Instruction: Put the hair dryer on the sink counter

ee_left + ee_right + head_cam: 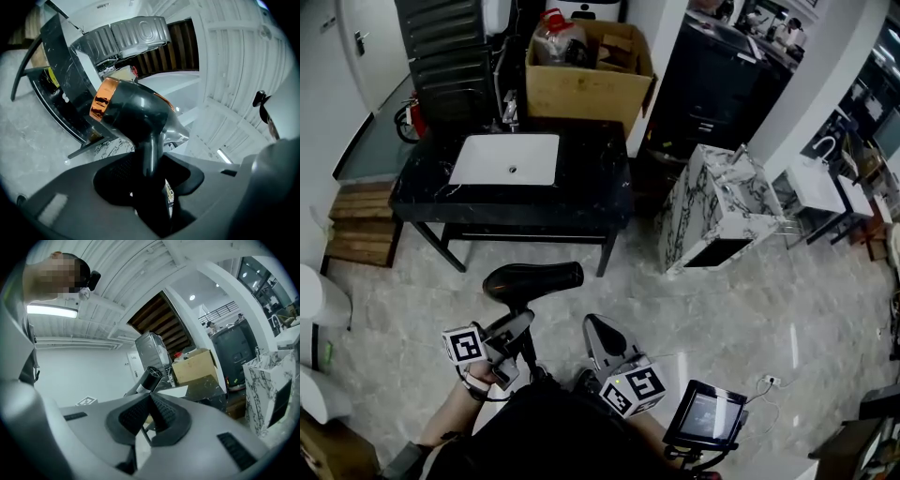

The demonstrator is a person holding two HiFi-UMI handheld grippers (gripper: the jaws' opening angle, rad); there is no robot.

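The lower handle of the hair dryer [534, 281] is hidden inside my left tool [521, 323], which clamps it mid-air, well apart from the sink surface [591, 202]. My right tool [598, 328] is closed and empty.

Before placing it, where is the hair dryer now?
Head view, lower left-centre: the left gripper holds the hair dryer by its handle, above the floor before the sink counter.

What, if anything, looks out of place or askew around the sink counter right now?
A cardboard box holding a bag sits at the back edge of the black counter, an odd thing beside a sink. The marbled cabinet to its right stands skewed to the counter. Nothing looks spilled or broken.
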